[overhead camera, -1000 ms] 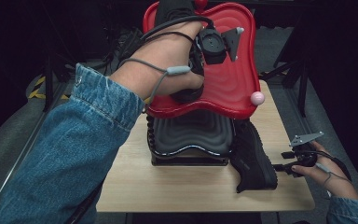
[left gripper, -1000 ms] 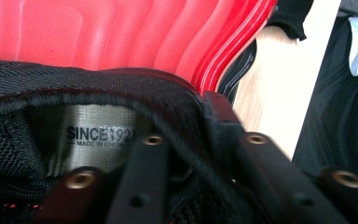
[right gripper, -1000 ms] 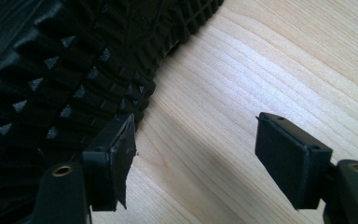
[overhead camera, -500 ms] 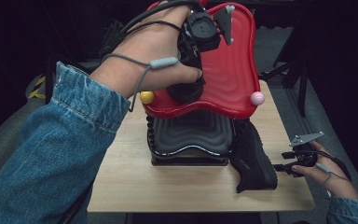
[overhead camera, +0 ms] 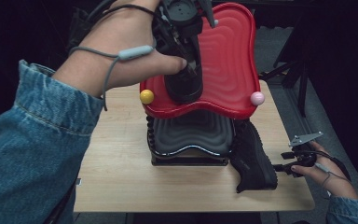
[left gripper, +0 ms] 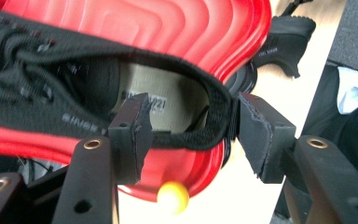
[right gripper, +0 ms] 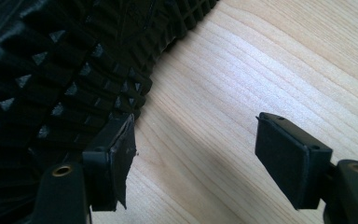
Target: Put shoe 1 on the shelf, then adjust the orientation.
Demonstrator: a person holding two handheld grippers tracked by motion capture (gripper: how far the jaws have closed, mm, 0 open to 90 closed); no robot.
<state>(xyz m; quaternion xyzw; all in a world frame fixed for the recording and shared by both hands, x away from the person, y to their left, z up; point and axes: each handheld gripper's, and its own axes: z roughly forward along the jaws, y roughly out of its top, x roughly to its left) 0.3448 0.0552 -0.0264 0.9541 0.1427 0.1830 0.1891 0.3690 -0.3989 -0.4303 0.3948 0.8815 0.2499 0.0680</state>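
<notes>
Black shoe (left gripper: pixel 60 88) lies in the red tray (overhead camera: pixel 228 60), the upper of two stacked trays, toward that tray's near left part; laces and open collar face up, a printed label visible inside the tongue. Left gripper (left gripper: pixel 191 135) straddles the shoe's heel collar: one pad sits inside the opening, the other outside the heel, close against the rim on the outer side, with a gap at the inner pad. Its jaws have just been opening, standing roughly half spread, and the collar passes between them without being squeezed. In the high view the left gripper (overhead camera: pixel 186 70) hangs over the shoe, held by a hand in a denim sleeve. A yellow ball (overhead camera: pixel 147 96) caps the red tray's near left corner, a pink ball (overhead camera: pixel 257 98) its near right corner. Beneath sits the black tray (overhead camera: pixel 191 135), ribbed like the red one, near the middle of the tabletop (overhead camera: pixel 116 177); contents not discernible. A second black shoe (overhead camera: pixel 254 158) lies on its side on the tabletop, against the black tray's right flank, toward the near right corner. Right gripper (right gripper: pixel 191 154) rests low at the tabletop's right edge, jaws wide apart, nothing between them, one pad just beside that shoe's studded sole (right gripper: pixel 51 70).
</notes>
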